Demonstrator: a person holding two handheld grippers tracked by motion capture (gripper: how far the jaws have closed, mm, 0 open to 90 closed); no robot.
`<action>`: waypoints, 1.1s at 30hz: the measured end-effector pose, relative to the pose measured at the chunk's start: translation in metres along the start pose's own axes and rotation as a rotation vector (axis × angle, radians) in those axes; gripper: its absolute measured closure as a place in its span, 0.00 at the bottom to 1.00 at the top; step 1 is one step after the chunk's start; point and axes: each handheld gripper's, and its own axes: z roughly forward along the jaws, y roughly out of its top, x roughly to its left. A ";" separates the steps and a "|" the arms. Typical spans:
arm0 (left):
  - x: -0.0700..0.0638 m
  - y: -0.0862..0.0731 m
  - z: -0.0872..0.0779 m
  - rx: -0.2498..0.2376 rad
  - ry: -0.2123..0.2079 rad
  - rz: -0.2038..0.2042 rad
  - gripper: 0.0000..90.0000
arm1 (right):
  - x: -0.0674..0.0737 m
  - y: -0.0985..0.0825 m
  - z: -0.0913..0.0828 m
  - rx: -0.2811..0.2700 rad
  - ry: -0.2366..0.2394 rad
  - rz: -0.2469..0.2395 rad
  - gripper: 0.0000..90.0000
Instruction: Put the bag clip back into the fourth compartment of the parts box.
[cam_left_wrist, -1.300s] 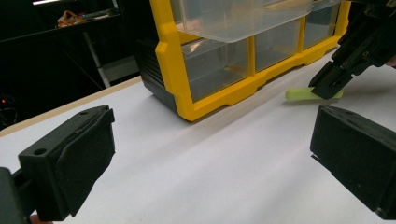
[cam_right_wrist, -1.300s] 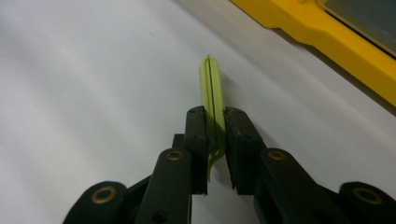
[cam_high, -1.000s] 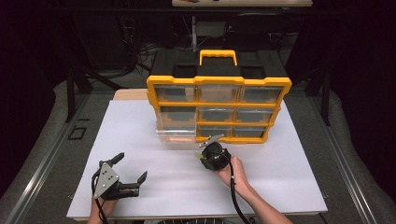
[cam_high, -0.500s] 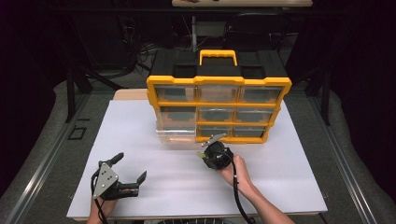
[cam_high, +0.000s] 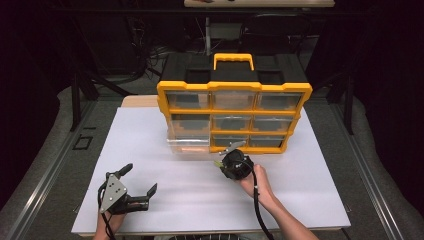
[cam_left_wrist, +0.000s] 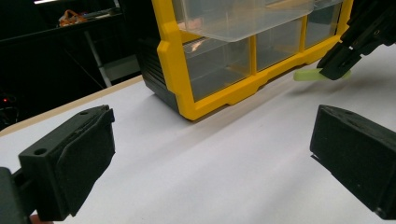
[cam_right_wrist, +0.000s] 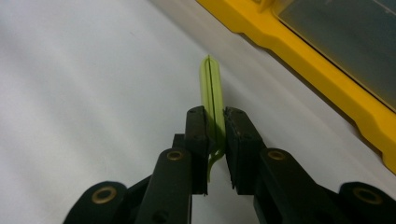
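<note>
Right gripper view: the right gripper (cam_right_wrist: 215, 140) has its two black jaws pinched onto a slim, pale-green plastic piece (cam_right_wrist: 212, 100), a narrow strip with a rounded tip and a dark line down its middle, which sticks out past the jaw tips above the white tabletop (cam_right_wrist: 84, 70). The jaws stand nearly together, with only the strip's thickness between them. Just beside the strip runs the yellow lower frame of a yellow-and-black plastic drawer cabinet (cam_right_wrist: 327, 79) with clear fronts.

In the high view, the right gripper (cam_high: 227, 156) sits close to the cabinet's (cam_high: 233, 95) bottom row, held by the person's right hand (cam_high: 255, 180), its cable trailing back along the forearm. One clear plastic drawer (cam_high: 189, 141) is pulled out from the cabinet's left column, overhanging the white board (cam_high: 310, 200). The cabinet has a yellow carry handle on a black top and three columns of see-through drawers.

The left gripper (cam_high: 139, 181) rests near the table's front left corner, well apart from the cabinet, its jaws spread wide and holding nothing. In the left gripper view its blocky, matt black pads (cam_left_wrist: 84, 158) flank bare white surface, with the green strip (cam_left_wrist: 308, 73) and the other gripper at upper right.
</note>
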 end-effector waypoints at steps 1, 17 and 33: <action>0.000 0.000 0.000 -0.001 -0.001 -0.001 0.00 | -0.001 0.000 -0.001 -0.001 0.001 0.001 0.89; 0.000 0.000 0.000 0.000 0.001 0.001 0.00 | -0.007 0.001 -0.010 -0.009 0.005 -0.005 0.89; 0.000 0.000 0.000 0.001 0.002 0.002 0.00 | -0.014 0.003 -0.021 -0.017 0.003 -0.003 0.89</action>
